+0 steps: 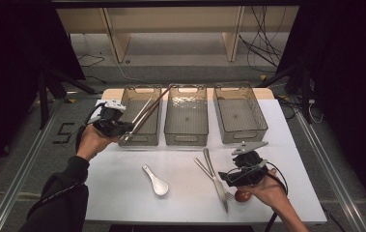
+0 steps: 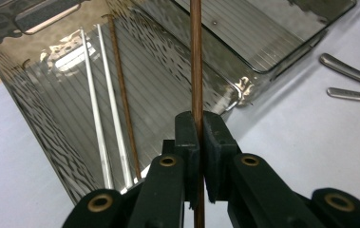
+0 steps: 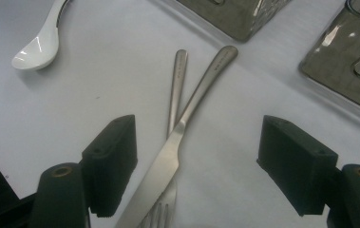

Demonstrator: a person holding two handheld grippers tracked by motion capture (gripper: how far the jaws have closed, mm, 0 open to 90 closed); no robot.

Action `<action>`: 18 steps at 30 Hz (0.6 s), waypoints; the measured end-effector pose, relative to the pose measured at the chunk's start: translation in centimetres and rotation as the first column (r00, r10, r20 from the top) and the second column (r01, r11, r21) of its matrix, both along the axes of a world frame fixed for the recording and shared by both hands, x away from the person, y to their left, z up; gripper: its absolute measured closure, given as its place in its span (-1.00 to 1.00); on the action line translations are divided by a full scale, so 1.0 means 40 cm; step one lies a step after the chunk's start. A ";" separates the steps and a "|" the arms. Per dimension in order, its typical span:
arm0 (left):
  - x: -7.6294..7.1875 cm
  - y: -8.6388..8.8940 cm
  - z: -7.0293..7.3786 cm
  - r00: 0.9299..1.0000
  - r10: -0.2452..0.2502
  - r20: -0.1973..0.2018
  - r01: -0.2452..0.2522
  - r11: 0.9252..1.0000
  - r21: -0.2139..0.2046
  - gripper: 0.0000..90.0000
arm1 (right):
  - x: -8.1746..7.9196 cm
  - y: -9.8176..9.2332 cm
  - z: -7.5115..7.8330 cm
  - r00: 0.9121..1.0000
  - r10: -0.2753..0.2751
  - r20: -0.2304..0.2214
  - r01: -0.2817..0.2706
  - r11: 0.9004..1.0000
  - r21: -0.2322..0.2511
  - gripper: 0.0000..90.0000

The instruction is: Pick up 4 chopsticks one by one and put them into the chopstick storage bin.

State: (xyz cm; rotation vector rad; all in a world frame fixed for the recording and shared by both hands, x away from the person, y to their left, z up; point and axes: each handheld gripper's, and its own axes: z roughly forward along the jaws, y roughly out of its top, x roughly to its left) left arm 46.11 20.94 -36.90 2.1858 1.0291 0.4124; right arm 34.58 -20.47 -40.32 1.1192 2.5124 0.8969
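My left gripper [image 1: 122, 128] is at the near left corner of the left grey bin [image 1: 128, 94], shut on a brown chopstick [image 1: 155, 105] that slants up over the bin. In the left gripper view the jaws [image 2: 200, 126] pinch that chopstick [image 2: 196, 61]. Inside the bin lie two silver chopsticks [image 2: 99, 109] and another brown one [image 2: 123, 104]. My right gripper [image 1: 241, 169] hovers open over a steel knife [image 3: 182, 128] lying crossed on a fork [image 3: 175, 85], with nothing touching its pads [image 3: 113, 156].
Two more grey bins, middle [image 1: 186, 135] and right [image 1: 241, 135], stand in a row at the back of the white table [image 1: 118, 193]. A white ceramic spoon [image 1: 155, 181] lies front centre. A small reddish-brown round object [image 1: 242, 195] sits under my right hand.
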 end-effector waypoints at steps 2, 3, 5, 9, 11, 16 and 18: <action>0.008 0.001 0.001 1.000 0.005 0.000 -0.005 1.000 0.005 0.90 | 0.000 0.000 0.000 1.000 0.000 0.000 0.000 1.000 0.000 -0.34; 0.012 0.001 0.000 1.000 0.016 -0.001 -0.016 1.000 0.000 0.90 | 0.000 0.001 -0.001 1.000 -0.002 -0.002 0.002 1.000 0.001 -0.34; 0.022 0.003 -0.002 1.000 0.028 -0.001 -0.028 1.000 0.003 0.90 | 0.000 0.001 -0.001 1.000 -0.001 -0.003 0.001 1.000 0.001 -0.34; 0.042 0.005 -0.006 0.999 0.052 -0.004 -0.051 0.999 0.008 0.90 | -0.001 0.001 0.000 1.000 -0.001 -0.004 0.001 1.000 0.001 -0.35; 0.050 0.004 -0.008 0.998 0.057 -0.008 -0.056 0.998 0.014 0.90 | -0.001 0.001 0.000 1.000 0.000 -0.003 0.000 1.000 0.001 -0.35; 0.069 0.004 -0.009 0.997 0.075 -0.014 -0.075 0.997 0.013 0.90 | -0.001 0.001 -0.001 1.000 -0.001 -0.005 0.001 1.000 0.002 -0.36; 0.076 0.003 -0.009 0.996 0.083 -0.016 -0.083 0.996 0.015 0.90 | -0.001 0.002 -0.001 1.000 0.000 -0.004 0.000 1.000 0.002 -0.36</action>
